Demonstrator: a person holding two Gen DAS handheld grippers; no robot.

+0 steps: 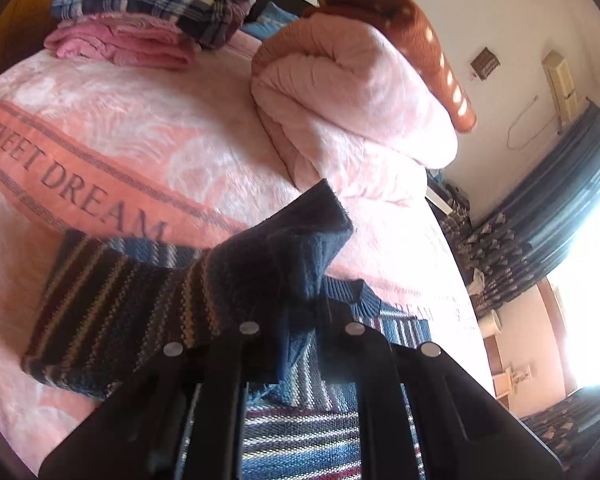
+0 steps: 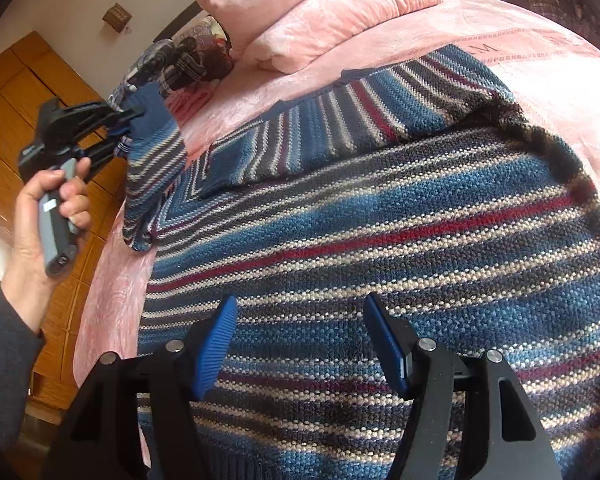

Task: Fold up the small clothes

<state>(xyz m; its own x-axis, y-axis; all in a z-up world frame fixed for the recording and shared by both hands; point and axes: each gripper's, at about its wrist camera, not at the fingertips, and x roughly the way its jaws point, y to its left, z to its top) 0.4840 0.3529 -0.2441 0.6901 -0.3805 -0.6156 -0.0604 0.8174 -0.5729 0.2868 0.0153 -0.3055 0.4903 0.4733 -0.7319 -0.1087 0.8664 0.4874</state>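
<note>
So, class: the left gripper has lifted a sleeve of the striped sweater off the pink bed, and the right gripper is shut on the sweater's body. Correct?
Not quite. The right gripper is open above the sweater, as the right wrist view shows. The left gripper does hold the sleeve over the bed.

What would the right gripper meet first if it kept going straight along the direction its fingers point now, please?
Most likely the striped sweater lying on the pink bedspread. The right gripper is open and empty, and the knit fills the view between and beyond its blue pads. Depth is hard to judge through the fisheye.
</note>
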